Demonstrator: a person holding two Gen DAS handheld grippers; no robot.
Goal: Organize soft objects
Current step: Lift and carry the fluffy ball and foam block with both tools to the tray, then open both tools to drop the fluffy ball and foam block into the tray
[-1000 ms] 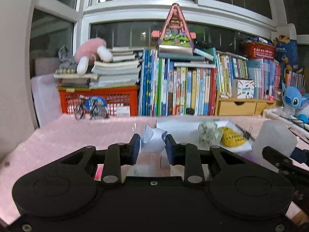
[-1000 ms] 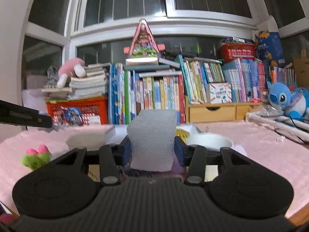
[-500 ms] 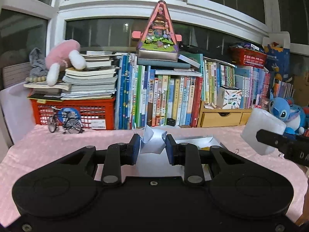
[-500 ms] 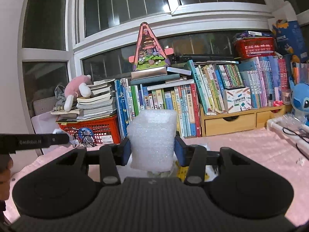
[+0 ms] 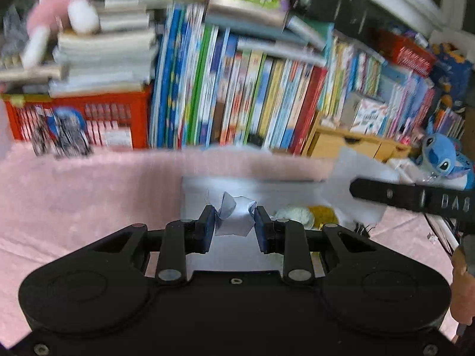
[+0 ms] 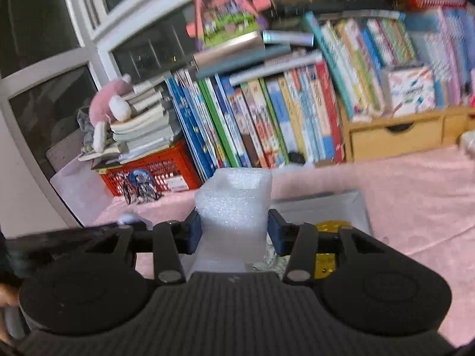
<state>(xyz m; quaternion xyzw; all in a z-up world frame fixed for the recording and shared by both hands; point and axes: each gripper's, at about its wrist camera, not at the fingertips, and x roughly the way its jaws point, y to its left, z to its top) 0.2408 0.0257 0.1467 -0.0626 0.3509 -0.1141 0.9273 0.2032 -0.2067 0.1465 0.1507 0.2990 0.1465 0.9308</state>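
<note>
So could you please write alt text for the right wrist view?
The right gripper squeezes a white foam block above a pink tablecloth. Behind stand a row of books, a red crate and a wooden drawer.

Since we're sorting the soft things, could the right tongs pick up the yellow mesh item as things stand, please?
Probably not: the right tongs are shut on a white foam block, so they are occupied, though the yellow mesh item lies just below them.

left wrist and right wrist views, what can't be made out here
- Book spines, left wrist view: motion blur, titles unreadable.
- Yellow object, right wrist view: mostly behind the right gripper.
- Foam block base: hidden by that gripper's body.
- Crumpled white piece, left wrist view: material unclear, blurred.
</note>
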